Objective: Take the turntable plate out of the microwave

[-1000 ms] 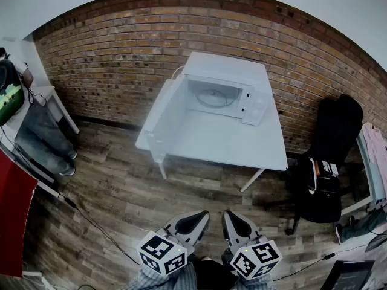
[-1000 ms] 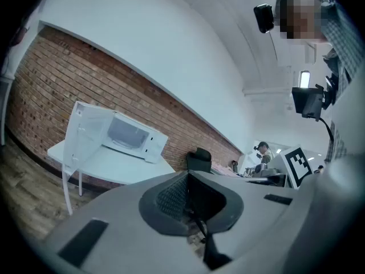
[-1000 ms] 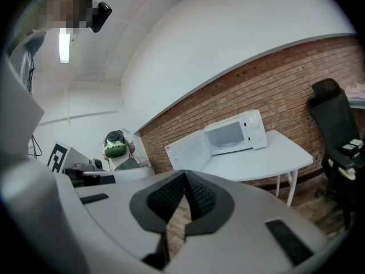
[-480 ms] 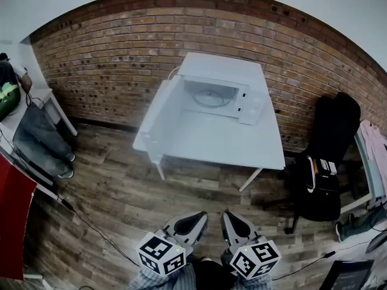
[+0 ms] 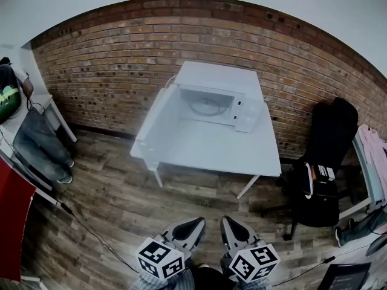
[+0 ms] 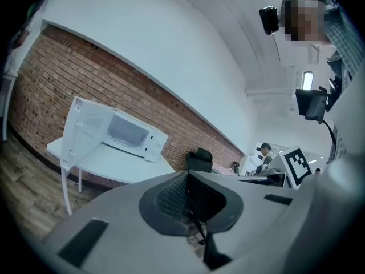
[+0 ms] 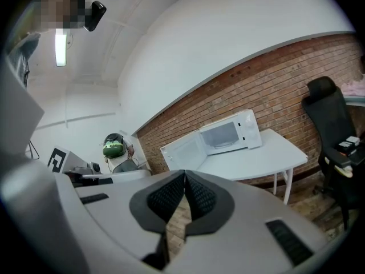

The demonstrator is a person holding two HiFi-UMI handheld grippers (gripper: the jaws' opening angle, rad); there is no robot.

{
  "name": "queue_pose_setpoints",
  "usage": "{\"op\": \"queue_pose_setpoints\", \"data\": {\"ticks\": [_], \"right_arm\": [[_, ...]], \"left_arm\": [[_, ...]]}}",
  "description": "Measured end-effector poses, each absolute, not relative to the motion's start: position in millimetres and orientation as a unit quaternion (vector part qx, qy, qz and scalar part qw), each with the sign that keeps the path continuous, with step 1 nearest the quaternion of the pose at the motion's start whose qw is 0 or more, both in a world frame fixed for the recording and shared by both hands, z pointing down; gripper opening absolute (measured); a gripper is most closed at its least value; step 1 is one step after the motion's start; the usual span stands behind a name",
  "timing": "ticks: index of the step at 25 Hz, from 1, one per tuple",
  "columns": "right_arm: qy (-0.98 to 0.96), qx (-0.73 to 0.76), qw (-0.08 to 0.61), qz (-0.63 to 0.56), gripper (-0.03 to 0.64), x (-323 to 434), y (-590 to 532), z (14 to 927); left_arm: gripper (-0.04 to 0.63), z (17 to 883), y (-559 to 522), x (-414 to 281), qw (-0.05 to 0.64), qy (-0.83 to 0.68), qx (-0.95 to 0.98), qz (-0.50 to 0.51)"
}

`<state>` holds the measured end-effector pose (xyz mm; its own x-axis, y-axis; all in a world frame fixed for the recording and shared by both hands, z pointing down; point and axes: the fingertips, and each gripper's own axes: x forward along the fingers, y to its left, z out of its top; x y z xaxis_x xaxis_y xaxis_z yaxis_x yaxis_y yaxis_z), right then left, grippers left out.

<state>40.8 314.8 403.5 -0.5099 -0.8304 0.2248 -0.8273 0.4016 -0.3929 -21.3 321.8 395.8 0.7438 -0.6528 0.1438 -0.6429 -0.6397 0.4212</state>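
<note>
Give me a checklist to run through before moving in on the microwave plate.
1. The microwave has its door open: ok, swung wide to the left.
2. The plate sits inside: ok, visible in the cavity.
3. The left gripper is free: ok, jaws shut, nothing between them.
4. The right gripper is free: ok, jaws shut on nothing.
5. Jaws spread for a grasp: not ok.
6. Close enough to the table: not ok, both grippers hang over the floor, well short.

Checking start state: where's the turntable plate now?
Head view, upper centre: the plate lies inside the open microwave, door swung left, at the back of the white table against the brick wall.
</note>
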Motion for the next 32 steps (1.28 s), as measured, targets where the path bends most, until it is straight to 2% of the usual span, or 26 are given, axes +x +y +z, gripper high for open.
{"op": "queue_pose_setpoints", "data": {"ticks": [15,21,32], "right_arm": [[0.845,-0.486,-0.001,-0.225,0.018,82,322,401],[0.850,-0.484,-0.028,-0.207,0.018,86,320,408],[0.842,-0.488,-0.028,-0.230,0.018,82,252,427]], "left_arm": [[0.009,390,333,10,0.207,-0.390,0.897,-0.022],[0.009,397,330,11,0.213,-0.400,0.891,-0.020],[0.009,414,254,1,0.220,-0.403,0.888,-0.009]]}}
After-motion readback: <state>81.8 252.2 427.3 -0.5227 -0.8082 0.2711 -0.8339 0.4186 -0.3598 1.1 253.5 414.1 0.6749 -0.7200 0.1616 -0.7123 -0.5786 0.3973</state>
